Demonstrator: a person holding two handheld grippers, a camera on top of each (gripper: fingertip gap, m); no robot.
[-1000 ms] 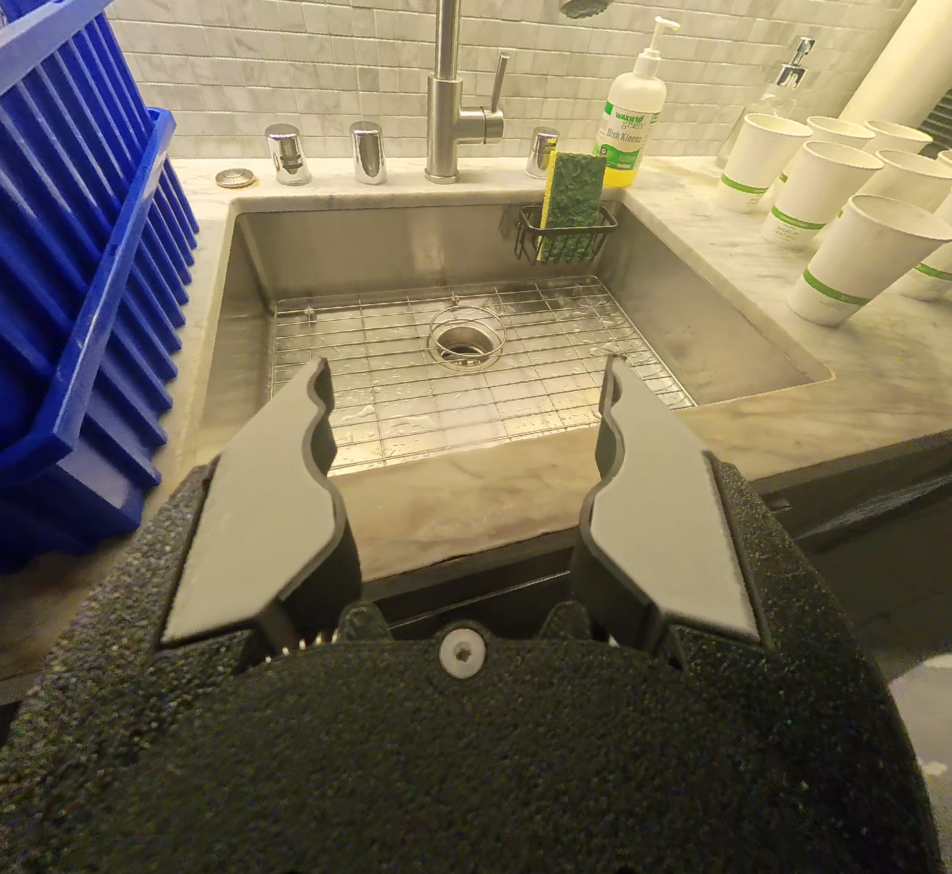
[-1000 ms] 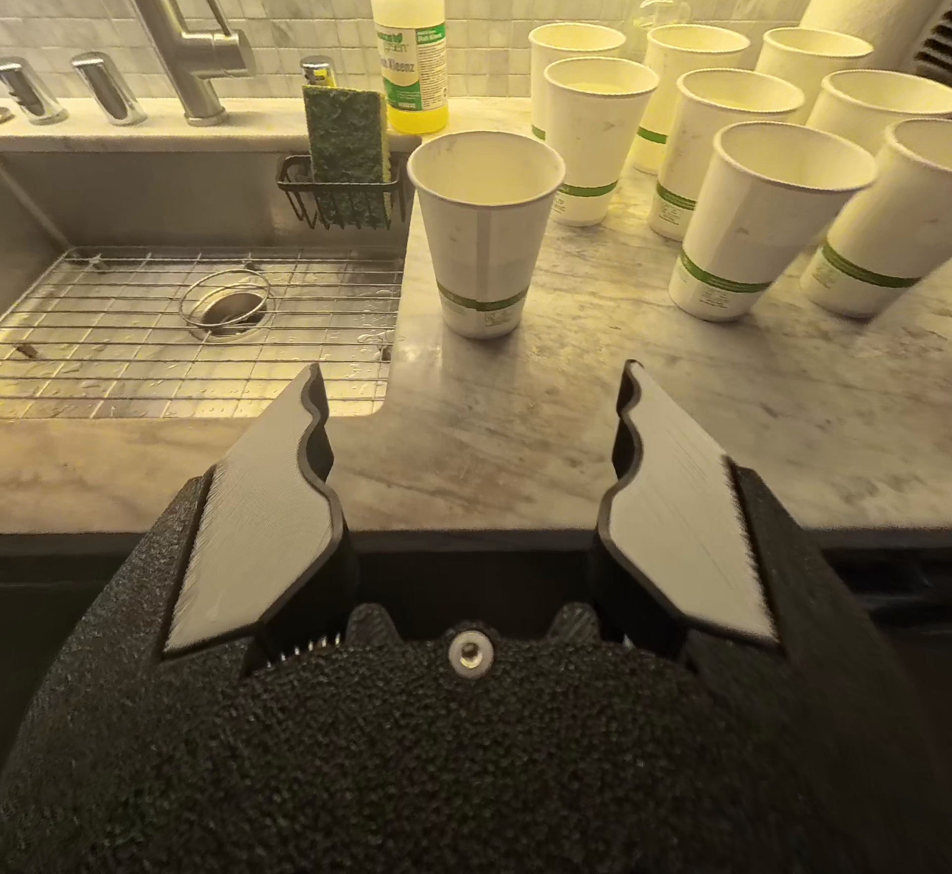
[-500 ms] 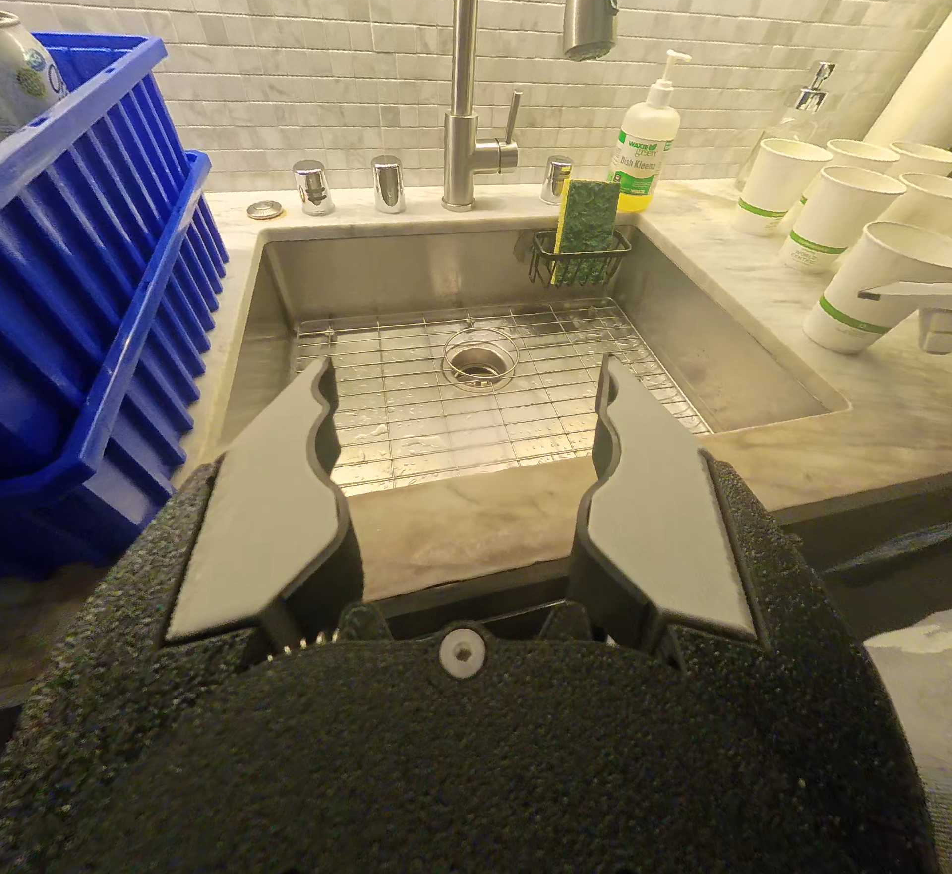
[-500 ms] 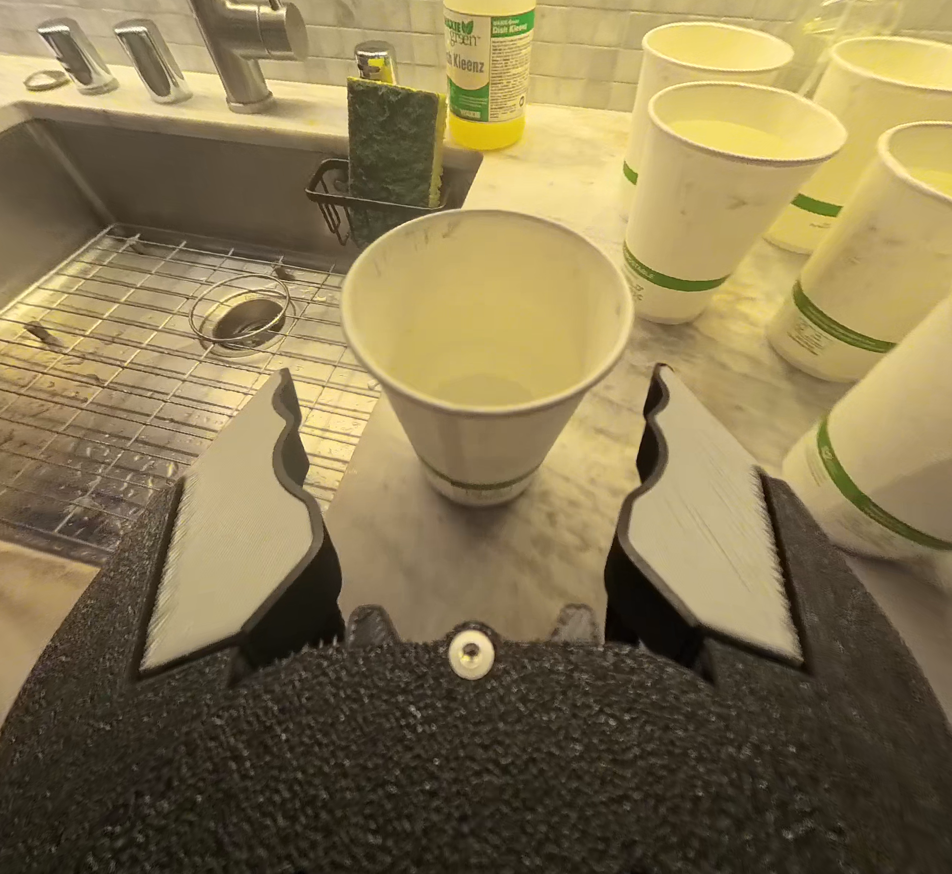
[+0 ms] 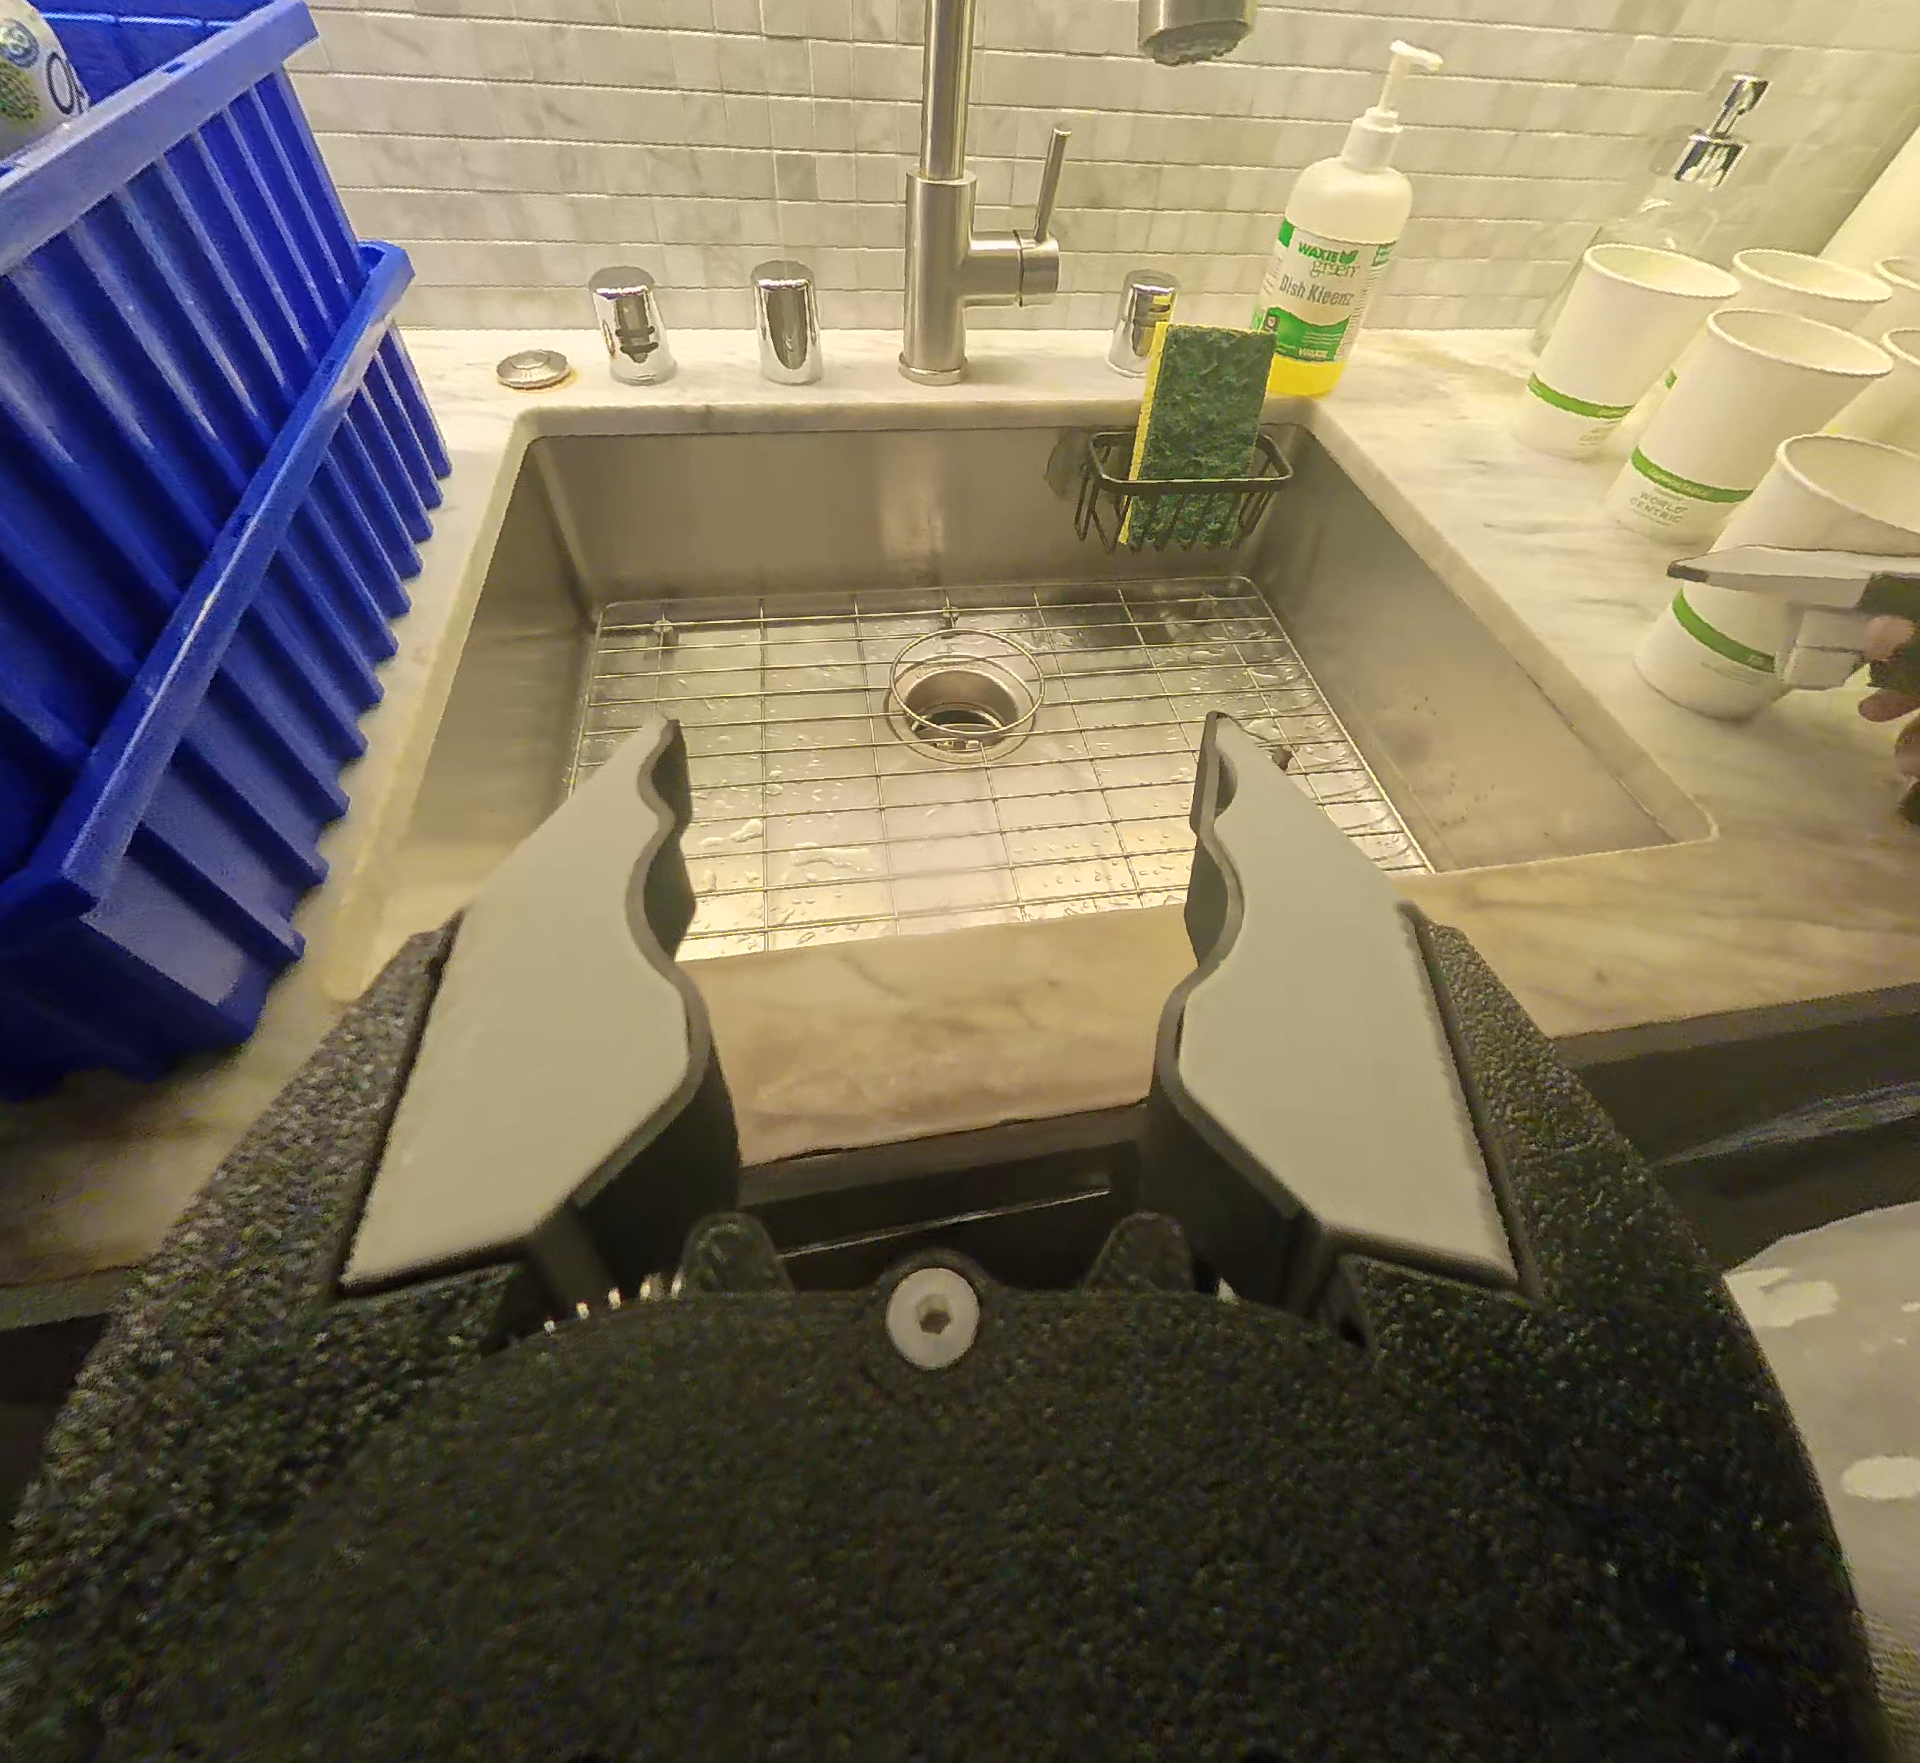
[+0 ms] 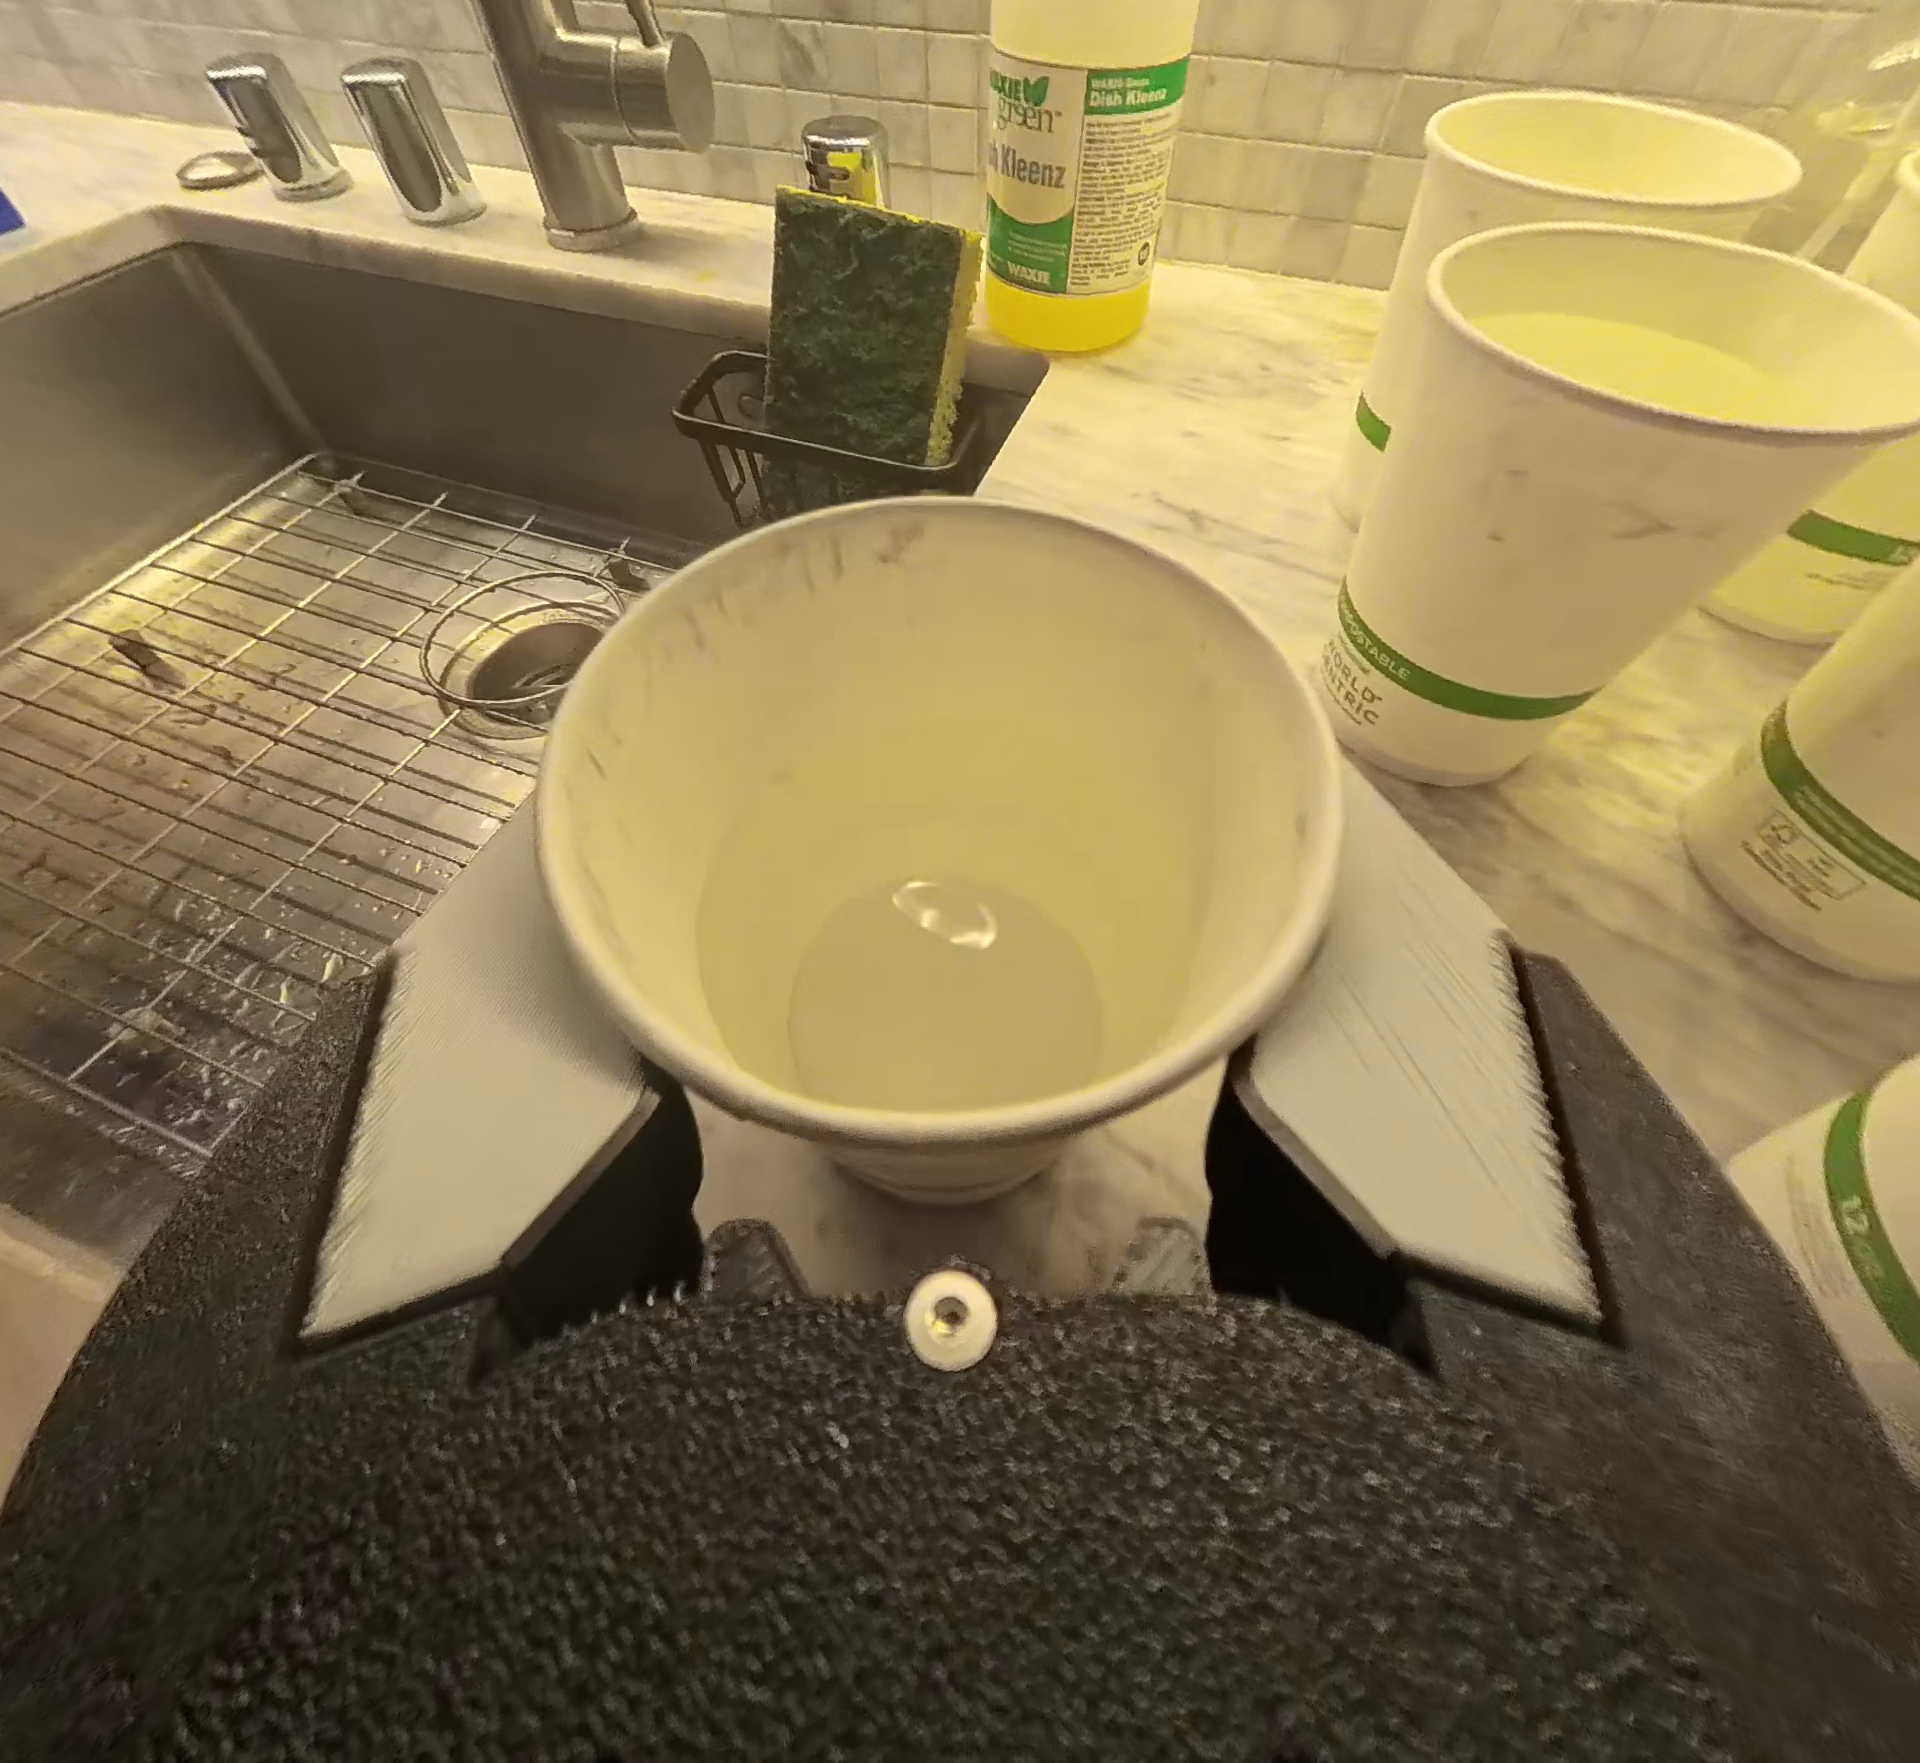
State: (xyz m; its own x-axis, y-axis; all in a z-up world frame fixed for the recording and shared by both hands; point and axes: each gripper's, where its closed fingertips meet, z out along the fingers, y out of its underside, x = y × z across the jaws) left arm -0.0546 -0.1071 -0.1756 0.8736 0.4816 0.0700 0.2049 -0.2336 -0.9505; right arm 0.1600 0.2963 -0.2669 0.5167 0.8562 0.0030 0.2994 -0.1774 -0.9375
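Straddling a white paper cup (image 6: pixel 935 840) on the marble counter (image 6: pixel 1195 466), the right gripper (image 6: pixel 935 892) has a finger on either side.

Largest is the steel sink (image 5: pixel 727 508), over whose near edge the left gripper (image 5: pixel 940 757) hangs wide open and empty. Whether the right fingers press the cup or only flank it, I cannot tell. More cups (image 6: pixel 1600 508) stand near, right of it; a green sponge (image 6: pixel 862 331) sits in its caddy.

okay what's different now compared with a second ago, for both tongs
The right tongs have moved forward on the counter until the nearest paper cup stands between their fingers; whether they grip it cannot be told. The left tongs stayed open above the sink. The sponge and other cups have not moved.
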